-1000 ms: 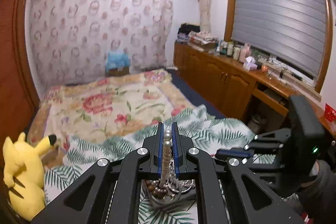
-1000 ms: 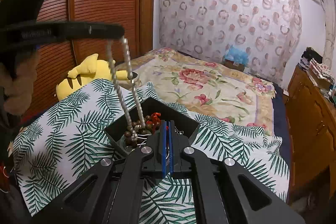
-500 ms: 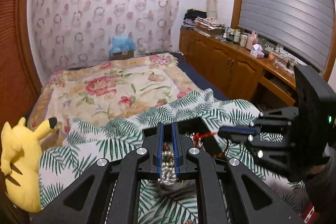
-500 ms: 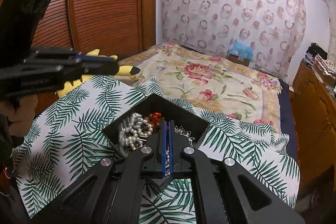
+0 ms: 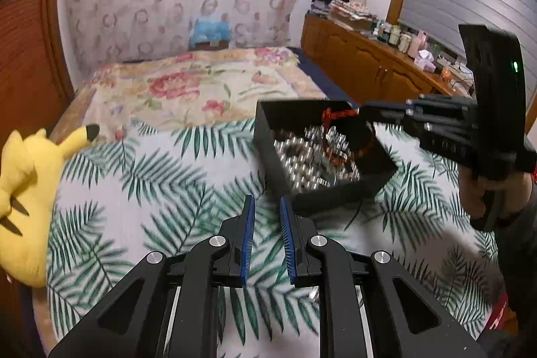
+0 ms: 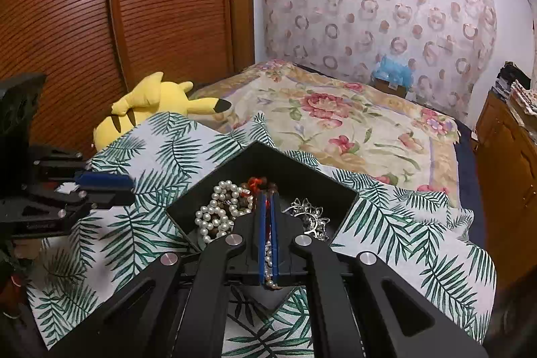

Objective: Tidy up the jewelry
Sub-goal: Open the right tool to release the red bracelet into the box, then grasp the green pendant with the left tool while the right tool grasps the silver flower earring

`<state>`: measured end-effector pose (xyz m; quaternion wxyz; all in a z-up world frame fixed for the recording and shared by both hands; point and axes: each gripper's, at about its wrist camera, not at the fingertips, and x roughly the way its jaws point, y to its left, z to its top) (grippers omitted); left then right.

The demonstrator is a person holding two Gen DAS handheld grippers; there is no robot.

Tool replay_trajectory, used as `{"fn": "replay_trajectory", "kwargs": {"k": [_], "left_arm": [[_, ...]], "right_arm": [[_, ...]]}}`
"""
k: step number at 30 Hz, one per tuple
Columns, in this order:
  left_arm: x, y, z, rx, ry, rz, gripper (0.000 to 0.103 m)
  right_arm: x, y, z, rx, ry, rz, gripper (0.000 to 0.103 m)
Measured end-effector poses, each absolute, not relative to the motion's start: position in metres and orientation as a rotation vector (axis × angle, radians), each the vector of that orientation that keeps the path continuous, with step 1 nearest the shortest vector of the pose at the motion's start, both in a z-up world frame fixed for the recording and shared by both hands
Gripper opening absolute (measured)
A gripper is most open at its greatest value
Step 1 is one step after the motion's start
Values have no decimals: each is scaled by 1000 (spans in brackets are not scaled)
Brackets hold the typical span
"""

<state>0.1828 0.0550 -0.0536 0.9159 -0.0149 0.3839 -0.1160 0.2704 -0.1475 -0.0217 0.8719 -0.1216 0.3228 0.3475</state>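
Observation:
A black open box sits on the palm-leaf cloth and holds a pearl necklace, brown beads and silver pieces. My right gripper is shut on a red-and-brown bead bracelet, which hangs over the box. My left gripper is open and empty, low over the cloth to the left of the box.
The palm-leaf cloth covers the work surface in front of a floral bed. A yellow plush toy lies at the cloth's left edge. A wooden cabinet runs along the right wall.
My left gripper let the pearl necklace drop into the box, opened and drew back to the left. My right gripper stays shut over the box with the red bracelet.

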Motion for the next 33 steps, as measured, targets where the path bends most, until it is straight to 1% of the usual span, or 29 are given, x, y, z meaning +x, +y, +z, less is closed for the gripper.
{"fn": "replay_trajectory", "kwargs": {"k": [8, 10, 11, 18, 19, 21, 33], "left_arm": [[167, 51, -69, -33, 825, -263, 15], [164, 49, -72, -33, 831, -270, 15], [163, 48, -73, -34, 833, -273, 15], [150, 41, -85, -42, 865, -295, 17], [148, 40, -87, -43, 869, -298, 22], [144, 35, -91, -42, 875, -309, 26], [137, 11, -107, 4, 905, -304, 26]], "right_arm": [[269, -151, -26, -256, 680, 705, 5], [268, -152, -26, -256, 680, 698, 19], [267, -153, -26, -252, 678, 696, 20], [247, -159, -19, -239, 654, 689, 20], [243, -160, -20, -239, 654, 689, 20], [232, -161, -22, -241, 651, 693, 20], [200, -159, -54, -237, 722, 723, 20]]}}
